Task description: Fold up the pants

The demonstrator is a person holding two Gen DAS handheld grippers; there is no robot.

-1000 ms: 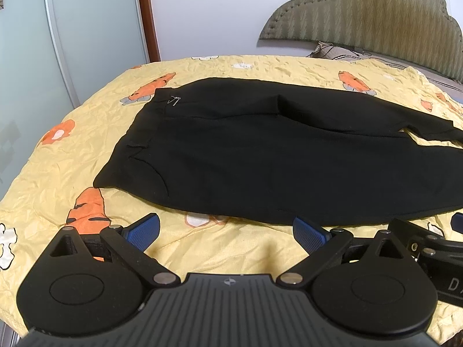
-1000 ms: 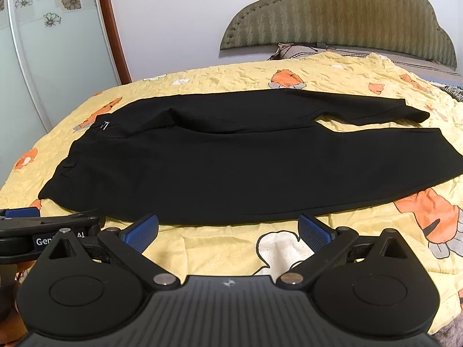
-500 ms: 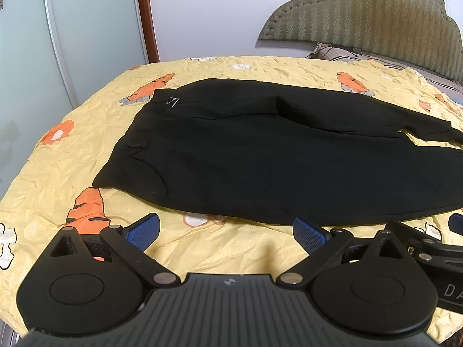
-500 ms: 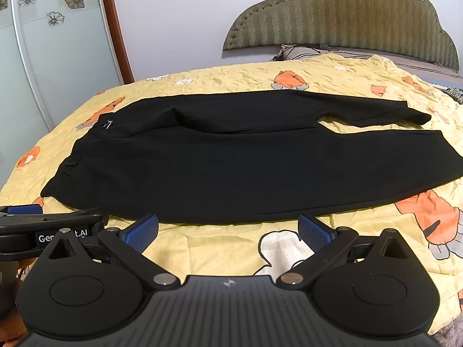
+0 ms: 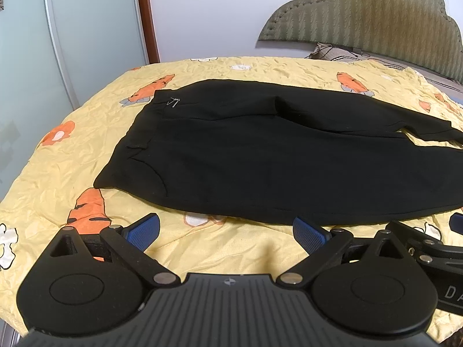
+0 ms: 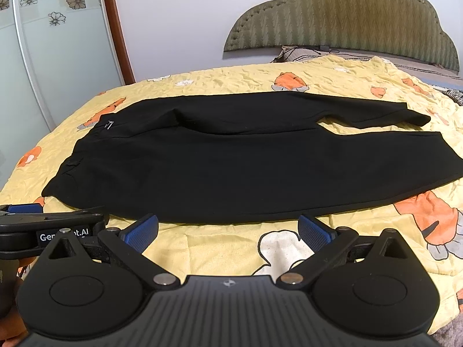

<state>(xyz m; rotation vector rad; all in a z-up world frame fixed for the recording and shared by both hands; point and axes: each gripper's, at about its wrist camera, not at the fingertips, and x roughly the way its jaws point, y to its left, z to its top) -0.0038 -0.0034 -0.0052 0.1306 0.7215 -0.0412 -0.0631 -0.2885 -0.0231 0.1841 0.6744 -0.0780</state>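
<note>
Pants [image 5: 260, 156], matte black, lie flat on crinkled yellow bedspread [image 5: 231, 248]; both grippers' jaws spread apart.

The black pants [image 6: 231, 167] are matt woven cloth with a small shiny metal clasp [image 6: 109, 124] at the waistband, lying on a crinkled yellow cotton-like bedspread [image 6: 220, 248]. The far headboard [image 6: 341, 14] is quilted olive fabric, and the left sliding door [image 5: 29, 57] is frosted, smooth glass.

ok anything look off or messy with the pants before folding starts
Nothing serious. The black pants lie flat on the yellow carrot-print bedspread, waistband to the left. The two legs splay apart at the cuffs, showing a wedge of bedspread, and the far leg angles away. Both the left gripper and right gripper are open, touching nothing.
</note>
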